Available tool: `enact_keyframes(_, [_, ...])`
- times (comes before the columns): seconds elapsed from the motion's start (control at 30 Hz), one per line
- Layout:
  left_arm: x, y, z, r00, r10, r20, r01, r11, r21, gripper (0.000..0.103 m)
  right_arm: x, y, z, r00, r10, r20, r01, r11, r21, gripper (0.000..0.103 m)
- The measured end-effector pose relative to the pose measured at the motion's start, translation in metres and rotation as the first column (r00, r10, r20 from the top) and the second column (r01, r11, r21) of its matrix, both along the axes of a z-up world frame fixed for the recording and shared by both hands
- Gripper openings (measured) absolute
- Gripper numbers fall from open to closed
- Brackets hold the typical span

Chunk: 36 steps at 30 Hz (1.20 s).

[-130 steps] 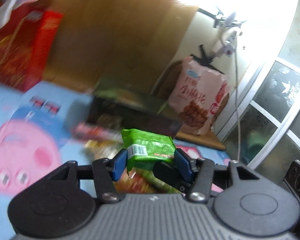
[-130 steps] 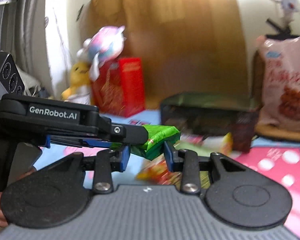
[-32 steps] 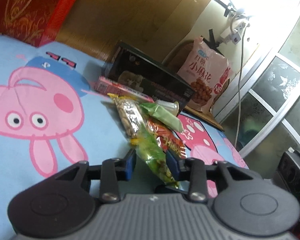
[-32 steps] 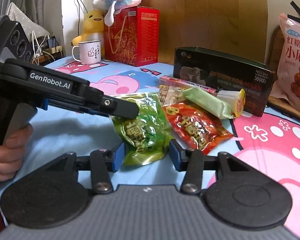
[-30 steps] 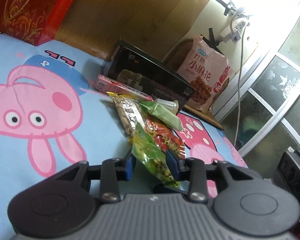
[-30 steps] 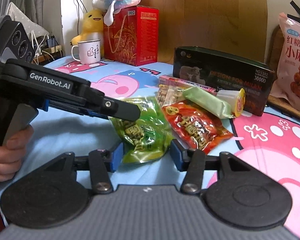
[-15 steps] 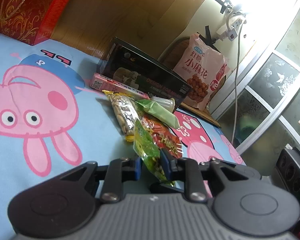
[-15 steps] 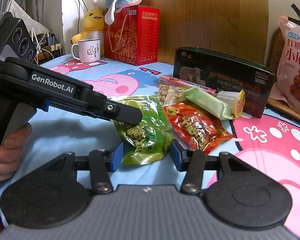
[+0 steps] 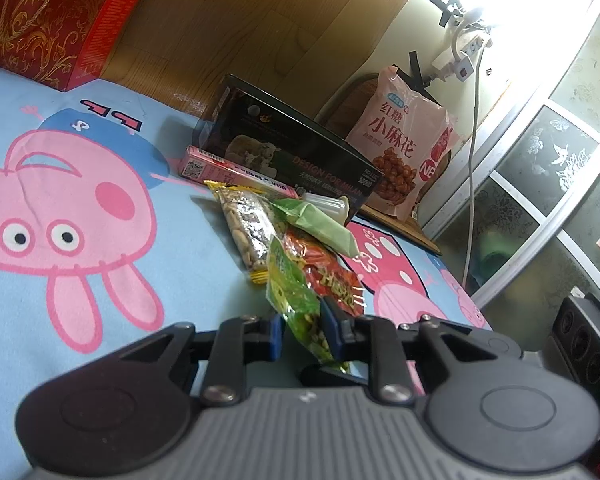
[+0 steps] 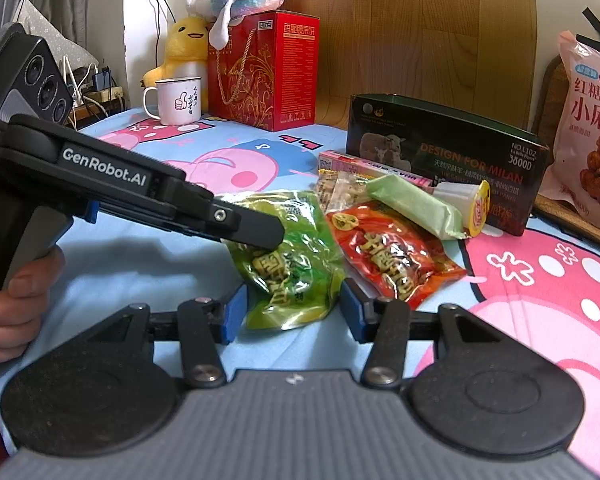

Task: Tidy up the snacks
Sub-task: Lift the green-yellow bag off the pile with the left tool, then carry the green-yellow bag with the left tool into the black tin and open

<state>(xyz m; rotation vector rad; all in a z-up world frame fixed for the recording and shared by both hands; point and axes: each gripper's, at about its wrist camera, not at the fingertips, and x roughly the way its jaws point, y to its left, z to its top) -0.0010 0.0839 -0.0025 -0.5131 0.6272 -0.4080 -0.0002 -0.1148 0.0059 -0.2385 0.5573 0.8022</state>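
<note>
The blue cartoon-pig cloth [image 10: 148,240] covers the counter, and every place here is given from the dark green box [image 10: 440,152] standing at its back. A red gift box [image 10: 268,72] stands well off to that box's left, with a white mug [image 10: 176,100] further left. Just in front of the dark green box lie a pink carton [image 10: 360,162], a pale green wrapped bar [image 10: 412,204], a red snack bag [image 10: 392,256] and, nearest the cameras, the green snack bag [image 10: 292,260]. The left gripper [image 9: 300,332] has just been closing; its fingers [image 9: 274,336] now stand narrow and pinch the green snack bag's edge. The right gripper [image 10: 292,312] holds its fingers [image 10: 352,308] about half open, one on each side of the same bag's near end, not pressing it.
</note>
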Motion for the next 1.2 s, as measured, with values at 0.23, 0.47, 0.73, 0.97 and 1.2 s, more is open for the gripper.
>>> enact_keyframes(0.23, [-0.002,-0.001,0.001,1.0,-0.004,0.009,0.004,1.0,-0.005,0.019,-0.001,0.0,0.0,1.0,0.003,0.005,-0.003,1.0,-0.003,0.052])
enact_keyframes(0.47, [-0.007,0.001,0.004,0.999,-0.017,0.046,0.018,1.0,-0.023,0.016,-0.003,-0.001,0.001,1.0,0.008,0.024,-0.008,1.0,0.002,0.043])
enact_keyframes(0.73, [-0.017,-0.001,0.011,0.995,-0.017,0.097,0.018,1.0,-0.008,0.015,-0.012,-0.004,0.006,0.997,-0.007,0.078,0.004,0.999,0.037,0.03])
enact_keyframes(0.97, [-0.023,-0.004,0.025,0.993,-0.02,0.116,0.023,0.999,-0.024,0.015,-0.023,-0.007,0.01,0.988,-0.028,0.154,0.019,0.998,0.061,0.029])
enact_keyframes(1.2, [-0.013,-0.018,0.053,0.981,-0.061,0.182,0.054,0.998,0.042,0.015,-0.015,-0.013,0.028,0.963,-0.104,0.249,0.081,0.991,0.103,0.016])
